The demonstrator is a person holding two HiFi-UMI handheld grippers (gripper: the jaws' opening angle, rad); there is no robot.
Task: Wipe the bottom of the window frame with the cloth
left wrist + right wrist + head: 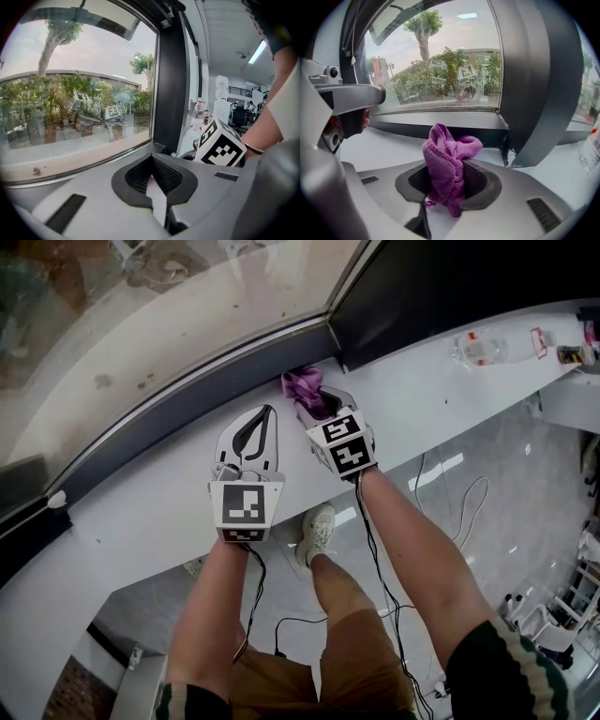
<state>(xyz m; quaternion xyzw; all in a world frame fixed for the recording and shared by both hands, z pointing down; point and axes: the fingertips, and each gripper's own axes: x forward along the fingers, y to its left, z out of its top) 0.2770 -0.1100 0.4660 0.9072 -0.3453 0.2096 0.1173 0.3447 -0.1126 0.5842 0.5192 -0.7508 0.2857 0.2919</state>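
A purple cloth (pixel 303 382) is bunched between the jaws of my right gripper (pixel 310 400), which is shut on it. In the right gripper view the cloth (pixel 446 152) stands up out of the gripper (pixel 447 174), just short of the dark bottom rail of the window frame (pixel 436 129). That rail (pixel 187 395) runs diagonally along the glass in the head view. The cloth sits near the corner where the rail meets a dark upright post (pixel 534 93). My left gripper (pixel 268 412) rests over the white sill beside the right one, shut, nothing in it (pixel 151 160).
The white sill (pixel 141 493) runs below the rail, with its front edge close to my arms. A clear plastic bottle (pixel 483 346) and small items (pixel 567 354) lie at its far right end. Below are the person's legs, a shoe (pixel 317 531) and cables on the floor.
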